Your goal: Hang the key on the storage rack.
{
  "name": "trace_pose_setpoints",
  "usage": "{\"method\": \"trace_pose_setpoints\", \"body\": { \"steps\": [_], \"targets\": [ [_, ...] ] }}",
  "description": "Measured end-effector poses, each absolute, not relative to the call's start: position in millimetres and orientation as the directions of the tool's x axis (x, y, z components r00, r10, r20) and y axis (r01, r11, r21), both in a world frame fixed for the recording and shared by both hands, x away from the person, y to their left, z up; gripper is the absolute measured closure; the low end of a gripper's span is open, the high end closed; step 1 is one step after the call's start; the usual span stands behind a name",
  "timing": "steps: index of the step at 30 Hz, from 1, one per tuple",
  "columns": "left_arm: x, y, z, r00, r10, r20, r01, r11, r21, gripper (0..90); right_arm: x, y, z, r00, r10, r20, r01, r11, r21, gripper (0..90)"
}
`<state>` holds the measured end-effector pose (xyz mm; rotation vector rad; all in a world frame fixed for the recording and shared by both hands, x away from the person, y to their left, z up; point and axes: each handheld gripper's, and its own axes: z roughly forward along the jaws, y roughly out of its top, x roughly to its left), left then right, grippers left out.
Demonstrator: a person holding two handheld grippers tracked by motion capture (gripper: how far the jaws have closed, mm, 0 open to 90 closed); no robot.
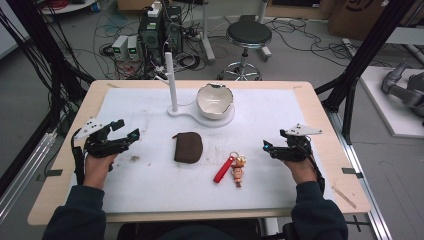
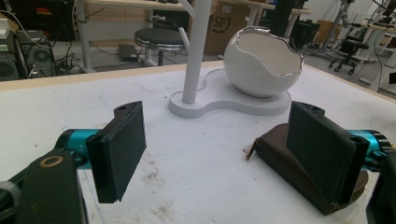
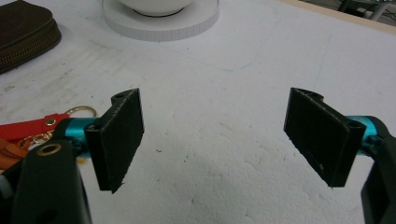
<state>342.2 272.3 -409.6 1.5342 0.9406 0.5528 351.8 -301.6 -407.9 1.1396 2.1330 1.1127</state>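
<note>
High view shows my left gripper (image 1: 127, 129) and right gripper (image 1: 267, 146) both spread empty, flanking the brown zipped leather pouch (image 1: 188, 147) and red-strapped doll keychain (image 1: 231, 169) on white foam-covered table (image 1: 280, 107).

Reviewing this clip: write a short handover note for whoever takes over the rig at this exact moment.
Left gripper: open, holding nothing, left of the brown pouch.
Right gripper: open, holding nothing, right of the keychain.
Pouch lies zipped at mid-mat; the keychain with red strap lies beside it. Egg-shaped bowl on its white stand behind.
Done: nothing grasped yet.
Left: probably all the handling of pouch and keychain.
</note>
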Motion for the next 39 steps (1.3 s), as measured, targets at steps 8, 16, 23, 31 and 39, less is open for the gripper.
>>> {"method": "trace_pose_setpoints", "body": {
  "steps": [8, 16, 23, 31, 39],
  "targets": [
    [342.6, 271.4, -411.8, 0.562, 0.812, -0.16, 0.265, 0.007, 0.964, 20.3, 354.6, -297.2, -407.9, -0.547, 0.837, -0.014, 0.454, 0.311, 0.835, 20.2],
    [344.4, 275.6, -414.1, 0.548, 0.816, -0.184, 0.278, 0.03, 0.96, 20.6, 347.0, -277.8, -408.1, -0.608, 0.794, 0.011, 0.453, 0.335, 0.826, 20.2],
    [342.5, 278.1, -416.8, 0.548, 0.814, -0.192, 0.287, 0.032, 0.957, 21.5, 339.6, -246.4, -412.8, -0.694, 0.719, 0.034, 0.461, 0.408, 0.788, 20.5],
    [342.2, 282.7, -419.8, 0.528, 0.825, -0.201, 0.299, 0.041, 0.953, 22.2, 331.4, -212.4, -433.7, -0.763, 0.643, 0.061, 0.499, 0.526, 0.688, 22.9],
    [340.7, 281.2, -419.7, 0.531, 0.825, -0.194, 0.303, 0.03, 0.953, 22.7, 331.2, -206.2, -437.2, -0.782, 0.619, 0.063, 0.507, 0.574, 0.643, 35.8]
  ]
}}
